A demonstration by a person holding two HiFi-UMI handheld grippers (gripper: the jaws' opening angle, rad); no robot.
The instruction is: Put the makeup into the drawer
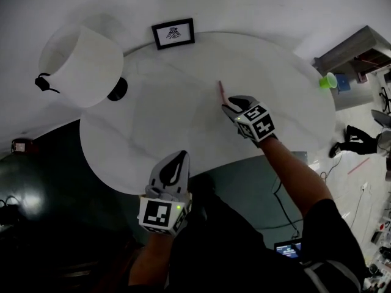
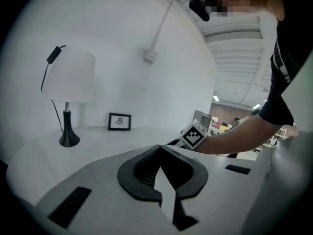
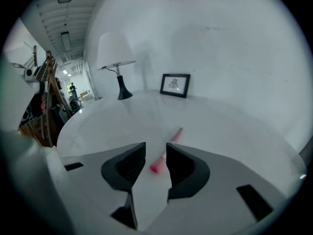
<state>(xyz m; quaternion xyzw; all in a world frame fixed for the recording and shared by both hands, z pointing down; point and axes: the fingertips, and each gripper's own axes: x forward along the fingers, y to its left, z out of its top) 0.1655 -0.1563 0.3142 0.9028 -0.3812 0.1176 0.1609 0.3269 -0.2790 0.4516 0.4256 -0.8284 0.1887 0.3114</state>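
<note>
- Makeup first: a slim pink makeup stick (image 1: 220, 90) lies flat on the round white table (image 1: 153, 115), right of the table's middle and out in the open. Its thicker, darker pink end points back toward me.
- My right gripper (image 1: 230, 106) reaches over the table, tilted down, with its tips right at the near end of the stick.
- In the right gripper view its jaws stand partly apart. The stick's thick end (image 3: 156, 167) shows in the gap between them, lying on the tabletop, and neither pad presses on it. I cannot tell whether anything touches it.
- My left gripper (image 1: 180, 159) hangs at the near edge of the table, well apart from the makeup. In the left gripper view its jaw tips meet (image 2: 160, 148) with nothing between them.
- A white-shaded table lamp (image 1: 82, 60) stands at the far left of the table, and a small black picture frame (image 1: 173, 33) stands upright at the back edge against the wall.
- A green cup (image 1: 328, 80) sits off beyond the table's right side.
</note>
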